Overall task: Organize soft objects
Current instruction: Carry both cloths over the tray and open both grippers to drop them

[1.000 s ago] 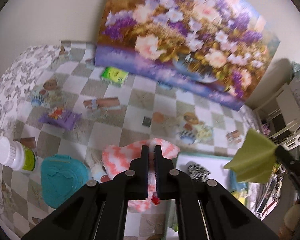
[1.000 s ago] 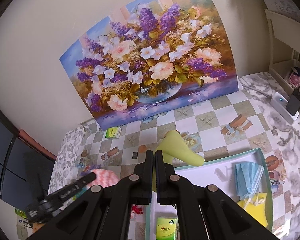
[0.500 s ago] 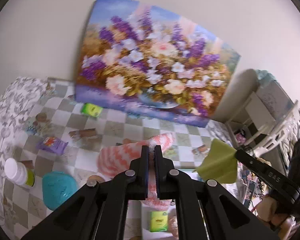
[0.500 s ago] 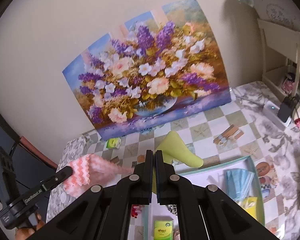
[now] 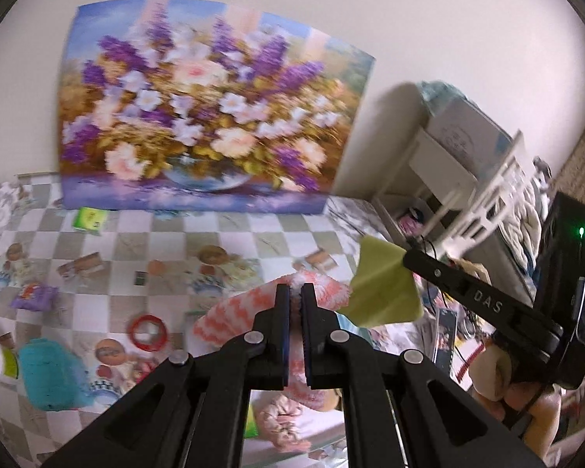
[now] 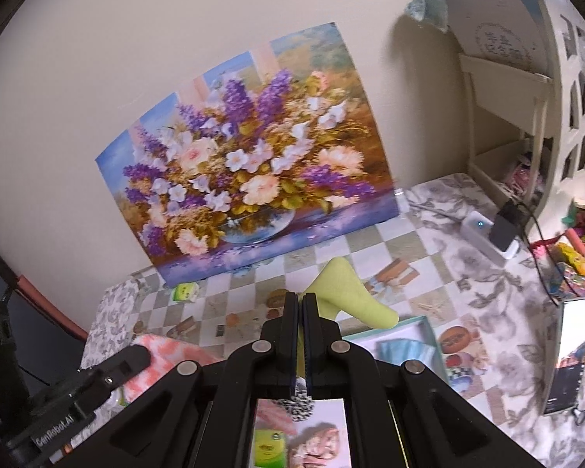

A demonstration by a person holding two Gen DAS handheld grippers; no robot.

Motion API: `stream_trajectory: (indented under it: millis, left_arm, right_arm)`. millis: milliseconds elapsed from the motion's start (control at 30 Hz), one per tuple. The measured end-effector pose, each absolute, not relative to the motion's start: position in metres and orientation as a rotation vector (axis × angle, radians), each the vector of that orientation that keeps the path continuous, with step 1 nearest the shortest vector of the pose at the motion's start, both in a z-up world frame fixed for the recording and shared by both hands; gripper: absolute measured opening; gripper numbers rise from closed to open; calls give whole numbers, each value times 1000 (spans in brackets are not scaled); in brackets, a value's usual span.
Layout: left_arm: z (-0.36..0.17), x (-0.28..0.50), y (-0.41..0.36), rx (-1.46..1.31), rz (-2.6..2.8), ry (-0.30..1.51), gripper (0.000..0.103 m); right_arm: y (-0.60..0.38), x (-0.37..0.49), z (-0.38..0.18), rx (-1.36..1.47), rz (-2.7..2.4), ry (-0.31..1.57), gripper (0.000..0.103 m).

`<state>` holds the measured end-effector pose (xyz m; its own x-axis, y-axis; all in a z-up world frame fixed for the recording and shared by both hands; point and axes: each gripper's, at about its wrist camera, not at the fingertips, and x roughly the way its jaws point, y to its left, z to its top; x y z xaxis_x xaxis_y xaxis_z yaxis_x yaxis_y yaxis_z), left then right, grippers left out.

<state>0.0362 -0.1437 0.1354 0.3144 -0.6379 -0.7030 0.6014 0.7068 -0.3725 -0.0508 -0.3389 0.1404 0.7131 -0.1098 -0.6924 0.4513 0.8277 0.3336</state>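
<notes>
While both cloths now hang lifted off the table point(image 5: 253, 234) | left gripper point(image 5: 295, 292) clamped on pink cloth point(image 5: 230, 316) | right gripper point(image 6: 300, 302) clamped on green cloth point(image 6: 343, 288) | next: tray point(image 6: 429, 331).

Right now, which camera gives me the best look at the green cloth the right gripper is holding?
The left wrist view: the green cloth hangs spread and unobstructed, pinched at one corner by the right gripper. In the right wrist view the green cloth is partly hidden behind that gripper's own fingers.
</notes>
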Motion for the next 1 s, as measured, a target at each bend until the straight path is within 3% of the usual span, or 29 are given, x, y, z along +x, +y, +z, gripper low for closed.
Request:
stream_trajectory:
  millis: [433,800,1000]
  left_arm:
    - [57,42,-188,73,-769,1145,5]
    - [-29,59,-192,120,-654,1355,5]
    - [-50,62,-189,109,-630,1416,5]
  right_arm:
    - [-368,-34,51,594,-359,962,3]
    - [-363,-19,-18,641,-331,1142,3]
    - [-362,-15,-41,651,-329,1211,4]
